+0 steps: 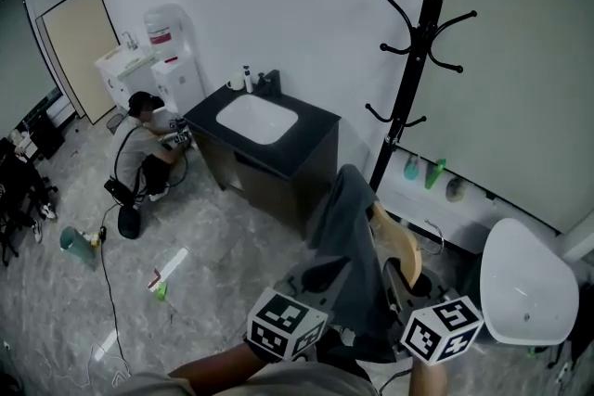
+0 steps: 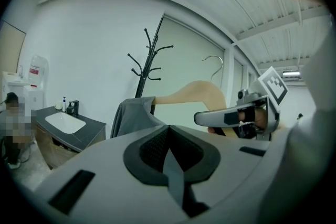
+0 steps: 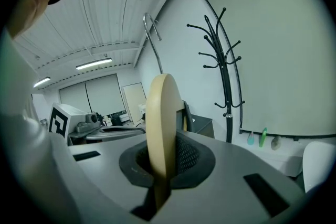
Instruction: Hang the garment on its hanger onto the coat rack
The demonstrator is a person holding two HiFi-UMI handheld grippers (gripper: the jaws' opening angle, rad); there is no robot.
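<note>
A grey garment (image 1: pixel 345 236) hangs over one arm of a wooden hanger (image 1: pixel 401 246) low in the head view. My right gripper (image 1: pixel 401 281) is shut on the hanger's bare wooden arm (image 3: pixel 160 123), and the metal hook (image 3: pixel 151 29) stands up above it. My left gripper (image 1: pixel 323 285) is shut on a fold of the garment, a thin grey strip (image 2: pixel 172 173) between its pads. From the left gripper view the garment (image 2: pixel 134 115), the hanger (image 2: pixel 195 94) and my right gripper (image 2: pixel 236 118) lie ahead. The black coat rack (image 1: pixel 419 32) stands beyond, against the wall, well above both grippers.
A dark cabinet with a white sink (image 1: pixel 264 133) stands left of the coat rack. A person (image 1: pixel 147 148) crouches on the floor beside it, near a water dispenser (image 1: pixel 173 51). A white rounded seat (image 1: pixel 524 285) is at the right. Bottles (image 1: pixel 422 170) sit on a low ledge behind the rack's pole.
</note>
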